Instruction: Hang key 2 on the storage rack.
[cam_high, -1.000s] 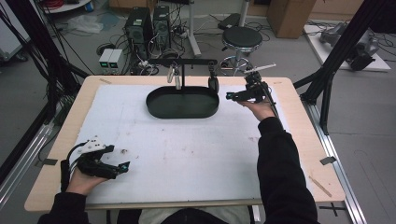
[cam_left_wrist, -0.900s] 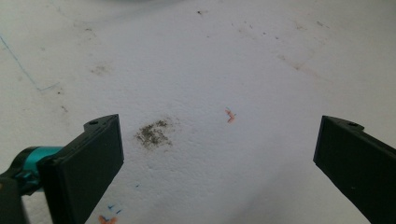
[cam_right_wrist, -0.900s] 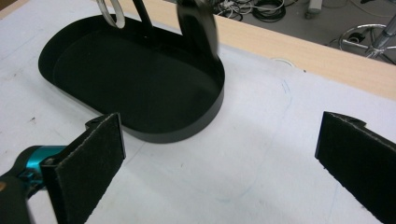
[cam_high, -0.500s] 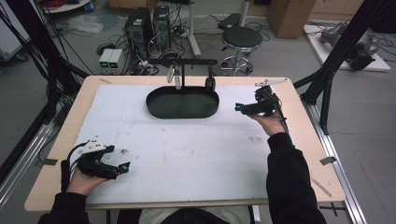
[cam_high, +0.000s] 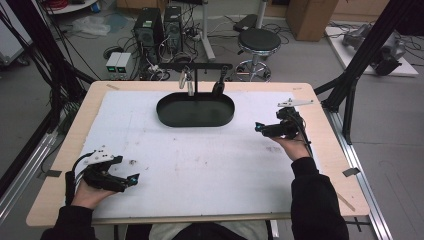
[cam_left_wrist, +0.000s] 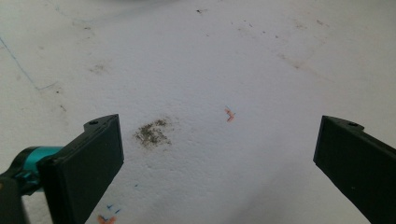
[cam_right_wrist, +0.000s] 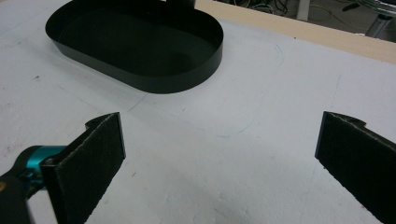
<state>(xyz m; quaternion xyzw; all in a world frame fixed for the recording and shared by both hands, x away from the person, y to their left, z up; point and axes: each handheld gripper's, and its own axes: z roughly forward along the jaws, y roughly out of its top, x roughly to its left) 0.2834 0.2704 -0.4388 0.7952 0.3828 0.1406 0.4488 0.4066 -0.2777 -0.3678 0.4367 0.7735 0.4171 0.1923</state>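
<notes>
The right gripper (cam_high: 259, 128) hovers near the right edge of the tabletop (cam_high: 320, 150), jaws spread wide and empty, pointing toward the black oval tray (cam_high: 195, 110) that sits at the middle of the far edge. The left gripper (cam_high: 131, 181) rests near the front-left corner, jaws likewise spread over the bare white mat (cam_high: 200, 155).
</notes>
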